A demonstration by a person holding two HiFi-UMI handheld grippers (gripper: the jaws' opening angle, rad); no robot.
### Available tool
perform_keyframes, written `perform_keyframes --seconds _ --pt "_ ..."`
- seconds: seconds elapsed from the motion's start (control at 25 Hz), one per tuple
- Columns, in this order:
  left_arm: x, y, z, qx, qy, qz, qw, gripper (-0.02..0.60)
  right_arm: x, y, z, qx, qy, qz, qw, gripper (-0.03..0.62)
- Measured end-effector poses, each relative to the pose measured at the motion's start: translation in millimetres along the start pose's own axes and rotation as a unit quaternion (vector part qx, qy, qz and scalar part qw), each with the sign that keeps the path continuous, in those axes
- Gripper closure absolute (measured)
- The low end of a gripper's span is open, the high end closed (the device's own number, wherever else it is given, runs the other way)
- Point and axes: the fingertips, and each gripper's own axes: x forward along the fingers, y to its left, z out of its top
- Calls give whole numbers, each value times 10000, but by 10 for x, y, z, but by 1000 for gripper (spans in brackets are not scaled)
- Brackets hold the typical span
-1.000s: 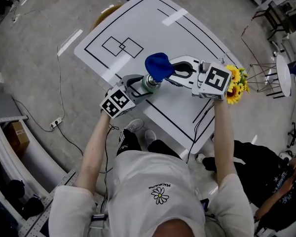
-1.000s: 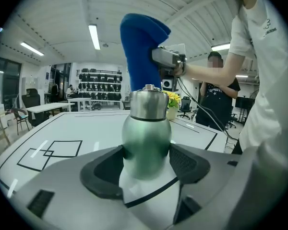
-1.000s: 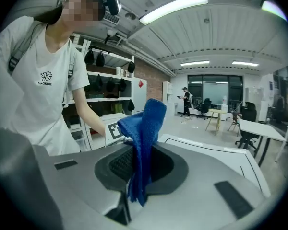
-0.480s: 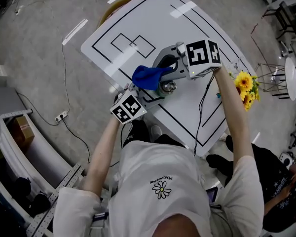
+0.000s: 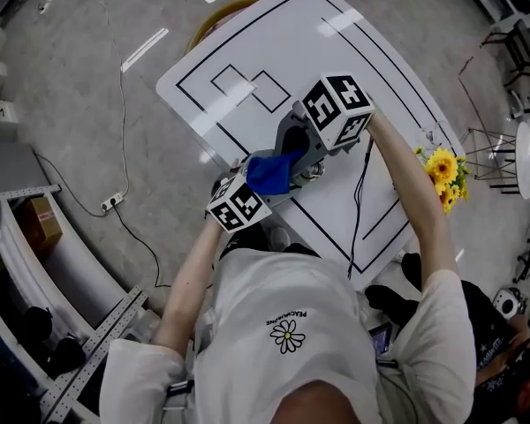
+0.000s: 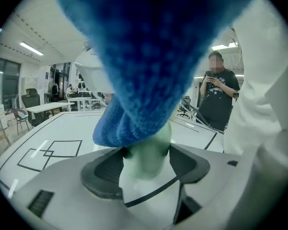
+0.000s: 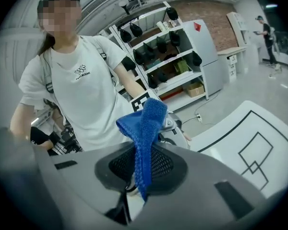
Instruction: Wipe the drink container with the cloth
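A pale green drink container (image 6: 146,150) stands between the jaws of my left gripper (image 6: 146,163), whose pads press on its sides. In the head view only a bit of its silver top (image 5: 314,171) shows beside the blue cloth (image 5: 269,173). My right gripper (image 7: 141,169) is shut on that cloth (image 7: 146,123), which sticks up from its jaws. The right gripper (image 5: 291,153) comes from the far side, facing the left gripper (image 5: 274,191). The cloth (image 6: 149,56) drapes over the container's upper part and hides it.
A white table (image 5: 353,51) with black lines lies under both grippers. Yellow sunflowers (image 5: 442,170) sit at its right edge. A person (image 6: 220,97) stands beyond the table. Shelves (image 7: 175,56) are behind the person holding the grippers.
The right gripper swung from the container's right side round to its far side. The cloth slid across the container's top toward the left gripper. The left gripper kept its hold.
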Motion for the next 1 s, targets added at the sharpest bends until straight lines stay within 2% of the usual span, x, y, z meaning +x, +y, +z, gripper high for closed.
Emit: perform_keyframes --seconds 0.12,0.2,0.4,0.56,0.68,0.76,0.84,1.0 --pt "11 1 -19 -3 14 -32 10000 282 -40 -9 -17 90 -62 19 9999 553" --pt "15 12 -13 7 6 -40 10000 282 -100 -33 -37 164 -175 -117 9996 553" --pt "22 22 -12 24 9 -30 10000 282 -321 -33 -100 411 -731 -801 9933 553" --pt "13 8 -19 10 12 3 10000 282 -455 -4 -163 694 -1396 -1428 9774 553" --pt "8 12 -20 20 1 4 10000 282 -543 -15 -250 943 -1852 -2056 9563 553" --pt "13 24 -29 34 -7 11 10000 284 -590 -36 -351 1216 -1980 -2596 9373 553" --pt "18 25 -37 9 -46 12 10000 282 -626 -42 -463 1597 -2086 -3147 9121 553" --pt "28 3 -40 -84 -109 -18 9999 282 -680 84 -572 2180 -2483 -4094 8504 553"
